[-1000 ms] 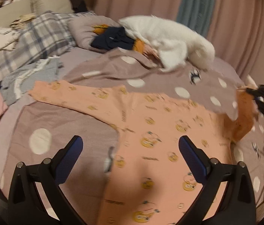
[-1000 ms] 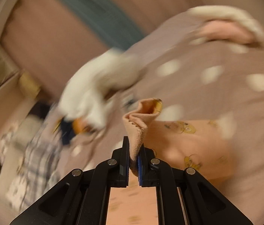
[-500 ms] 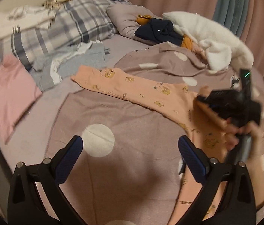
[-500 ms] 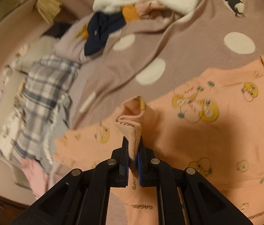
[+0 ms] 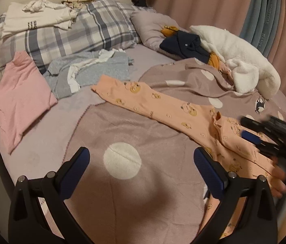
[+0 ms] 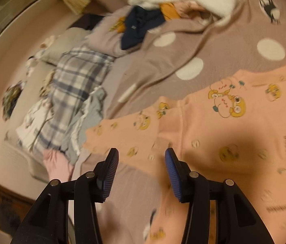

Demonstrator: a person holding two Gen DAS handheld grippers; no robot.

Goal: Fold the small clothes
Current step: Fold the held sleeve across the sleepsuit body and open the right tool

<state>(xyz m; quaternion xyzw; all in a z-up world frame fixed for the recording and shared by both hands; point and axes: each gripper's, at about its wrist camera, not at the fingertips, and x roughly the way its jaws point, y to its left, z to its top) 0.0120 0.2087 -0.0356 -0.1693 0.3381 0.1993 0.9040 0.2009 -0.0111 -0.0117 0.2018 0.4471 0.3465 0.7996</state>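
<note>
The peach shirt lies on the dotted blanket, one sleeve already laid across its body, the other sleeve still stretched out toward the grey clothes. Both the left gripper and right gripper stand apart, empty. Most folding seems left.

Peach shirt on mauve, white-dotted blanket

Yellow cartoon faces printed across the peach. Grey-and-white plaid on the pillow; plain pink on the folded top; speckled grey-blue with white trim on the garment beside it. Fluffy white fleece, navy cloth, blue gripper pads.
</note>
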